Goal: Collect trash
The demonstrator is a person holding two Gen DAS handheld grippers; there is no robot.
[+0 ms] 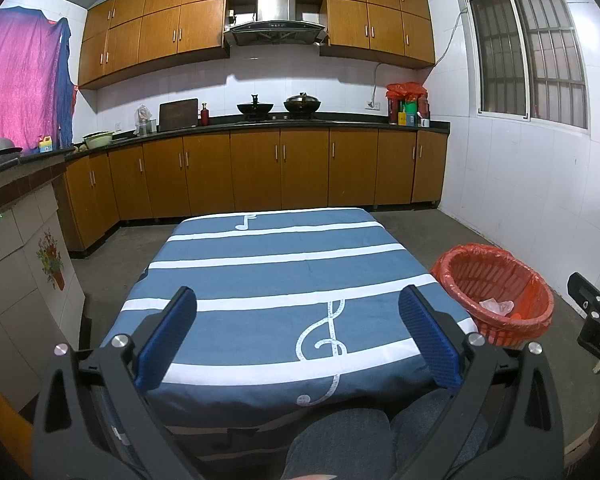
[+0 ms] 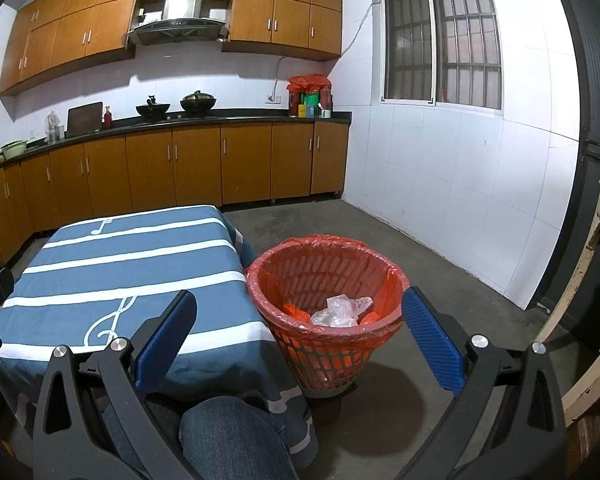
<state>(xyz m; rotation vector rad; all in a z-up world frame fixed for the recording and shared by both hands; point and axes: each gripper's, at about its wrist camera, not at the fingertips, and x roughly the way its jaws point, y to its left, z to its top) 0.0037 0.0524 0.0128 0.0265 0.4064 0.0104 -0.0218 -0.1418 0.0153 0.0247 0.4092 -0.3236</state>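
A red mesh waste basket (image 2: pixel 324 308) lined with a red plastic bag stands on the floor right of the table; it also shows in the left wrist view (image 1: pixel 496 292). Crumpled clear plastic trash (image 2: pixel 342 310) and orange scraps lie inside it. My left gripper (image 1: pixel 298 336) is open and empty above the near end of the blue striped tablecloth (image 1: pixel 276 264). My right gripper (image 2: pixel 300 340) is open and empty, held in front of the basket. The right gripper's body shows at the right edge of the left wrist view (image 1: pixel 596 320).
The table (image 2: pixel 120 264) has a blue cloth with white stripes and music notes. Wooden kitchen cabinets (image 1: pixel 260 172) and a counter with pots line the far wall. A white tiled wall (image 2: pixel 452 184) is right. A pale wooden frame (image 2: pixel 596 272) stands at far right. My jeans-clad knees (image 2: pixel 228 436) are below.
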